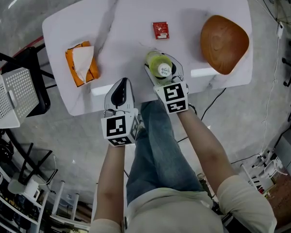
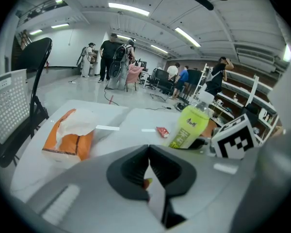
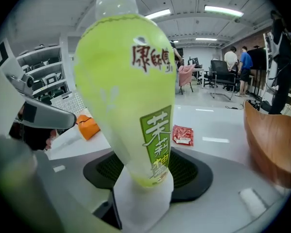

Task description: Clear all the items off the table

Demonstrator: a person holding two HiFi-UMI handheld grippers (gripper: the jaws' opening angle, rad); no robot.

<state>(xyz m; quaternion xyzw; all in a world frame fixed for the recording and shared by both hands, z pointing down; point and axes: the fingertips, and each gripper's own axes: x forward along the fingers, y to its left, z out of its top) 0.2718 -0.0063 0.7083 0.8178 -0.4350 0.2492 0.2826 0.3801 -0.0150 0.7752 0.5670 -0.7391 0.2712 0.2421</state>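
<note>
- On the white table (image 1: 131, 13): four loose items, one of each kind.
- One wooden bowl (image 1: 224, 43), brown, wide and shallow, at the right end of the top, well apart from the rest.
- One orange tissue box (image 1: 81, 63), at the left end, with a white tissue standing out of its slot.
- Two hand-held grippers, each with a marker cube, both at the near edge.
- Left gripper (image 2: 149, 166): jaws pressed together with nothing between them, over the near edge between the tissue box and the bottle.
- Right gripper (image 3: 149, 171): jaws clamped on the lower body of the bottle, one pad on each side.
- One green tea bottle (image 1: 160, 66), with a pale cap and a green label, upright at the middle of the near edge, just right of the left gripper.
- One red sachet (image 1: 160, 30), small and flat, lying beyond the bottle toward the far edge.
- Surface: glossy white top with faint grey veining and rounded corners.
- Room: polished grey floor (image 1: 262, 106); one black chair (image 1: 31, 76) at the table's left with a white perforated panel (image 1: 14, 93) beside it; ceiling strip lights, shelving on the right, and several people (image 2: 109, 57) standing far off.
</note>
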